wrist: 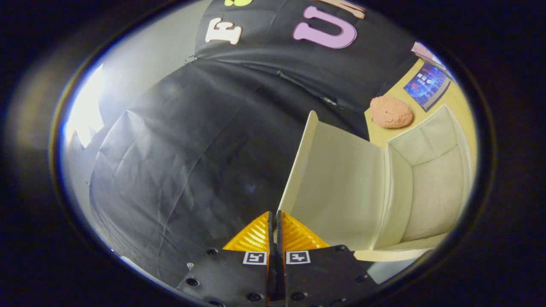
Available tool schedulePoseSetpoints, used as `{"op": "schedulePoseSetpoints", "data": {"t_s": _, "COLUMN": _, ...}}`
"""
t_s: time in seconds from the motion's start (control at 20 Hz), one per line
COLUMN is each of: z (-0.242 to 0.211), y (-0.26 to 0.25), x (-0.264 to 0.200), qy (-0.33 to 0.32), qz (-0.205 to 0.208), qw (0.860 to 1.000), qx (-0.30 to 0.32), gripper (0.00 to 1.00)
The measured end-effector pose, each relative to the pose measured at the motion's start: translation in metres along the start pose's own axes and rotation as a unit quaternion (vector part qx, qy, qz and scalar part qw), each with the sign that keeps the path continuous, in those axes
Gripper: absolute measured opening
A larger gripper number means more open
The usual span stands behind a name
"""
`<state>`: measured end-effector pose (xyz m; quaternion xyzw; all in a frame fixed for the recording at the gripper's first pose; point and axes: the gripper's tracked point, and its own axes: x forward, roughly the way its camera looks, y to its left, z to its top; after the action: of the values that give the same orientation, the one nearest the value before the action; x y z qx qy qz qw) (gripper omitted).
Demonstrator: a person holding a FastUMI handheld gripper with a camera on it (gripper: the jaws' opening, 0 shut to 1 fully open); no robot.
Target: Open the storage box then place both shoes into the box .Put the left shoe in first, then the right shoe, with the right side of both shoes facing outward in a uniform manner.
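The tongs (pixel 274 221) are clenched, their two fingers pressed flat together with nothing visible between them, right at the lower edge of the storage box's (pixel 431 192) opened flap (pixel 337 183). The cream-coloured box stands open just ahead of the fingers, its hollow inside bare (no shoe in it). It rests on a yellowish worktop (pixel 458 100). Beyond the box lie a round pinkish lump (pixel 391 112) and a blue booklet (pixel 428 84), near each other but apart.
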<state>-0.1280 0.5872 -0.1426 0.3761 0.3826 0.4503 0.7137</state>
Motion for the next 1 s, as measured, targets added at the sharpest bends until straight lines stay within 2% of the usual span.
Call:
{"op": "schedulePoseSetpoints", "data": {"t_s": 0.2, "z": -0.033, "y": -0.001, "x": 0.036, "qy": 0.049, "qz": -0.005, "qw": 0.999, "qx": -0.005, "gripper": 0.02}}
{"op": "schedulePoseSetpoints", "data": {"t_s": 0.25, "z": -0.029, "y": -0.002, "x": 0.026, "qy": 0.063, "qz": -0.007, "qw": 0.998, "qx": -0.015, "gripper": 0.02}}
{"op": "schedulePoseSetpoints", "data": {"t_s": 0.4, "z": -0.047, "y": -0.022, "x": 0.033, "qy": 0.088, "qz": -0.031, "qw": 0.995, "qx": -0.047, "gripper": 0.44}}
{"op": "schedulePoseSetpoints", "data": {"t_s": 0.6, "z": -0.020, "y": -0.051, "x": 0.013, "qy": 0.055, "qz": -0.077, "qw": 0.991, "qx": -0.092, "gripper": 0.99}}
{"op": "schedulePoseSetpoints", "data": {"t_s": 0.8, "z": 0.025, "y": -0.079, "x": -0.031, "qy": 0.014, "qz": -0.126, "qw": 0.980, "qx": -0.153, "gripper": 0.99}}
{"op": "schedulePoseSetpoints", "data": {"t_s": 1.0, "z": 0.074, "y": -0.124, "x": -0.102, "qy": -0.038, "qz": -0.205, "qw": 0.952, "qx": -0.226, "gripper": 0.99}}
